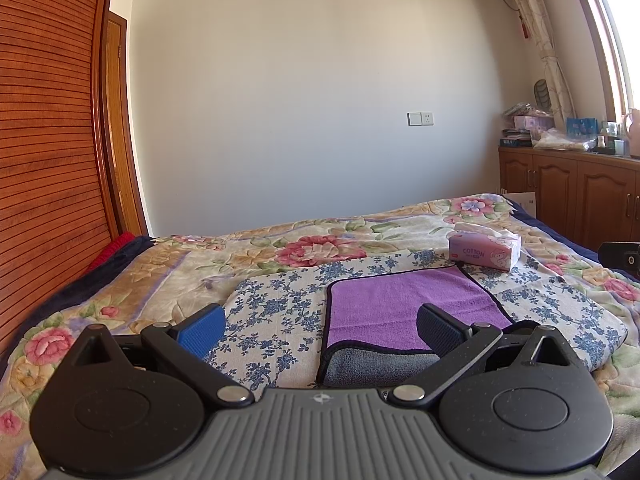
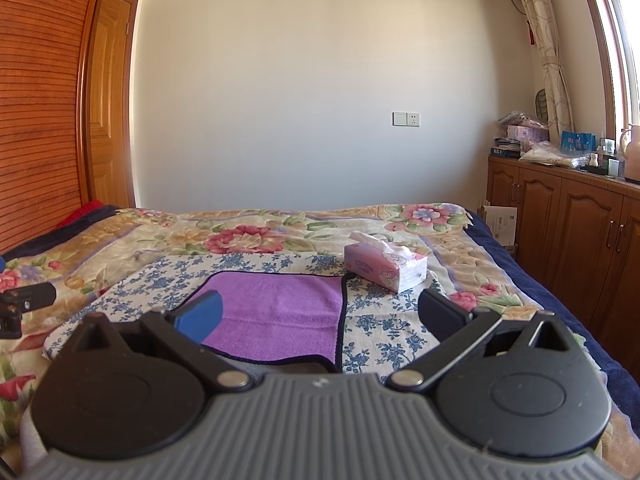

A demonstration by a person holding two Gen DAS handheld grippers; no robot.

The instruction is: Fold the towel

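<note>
A purple towel with a dark border lies on a blue-flowered white cloth on the bed. Its near edge is turned over and shows a grey underside. My left gripper is open and empty, held above the towel's near left part. In the right wrist view the towel lies flat ahead, and my right gripper is open and empty above its near right corner. Part of the left gripper shows at the left edge there.
A pink tissue box stands on the bed beyond the towel's far right corner; it also shows in the right wrist view. A flowered bedspread covers the bed. Wooden cabinets stand right, a wooden wardrobe left.
</note>
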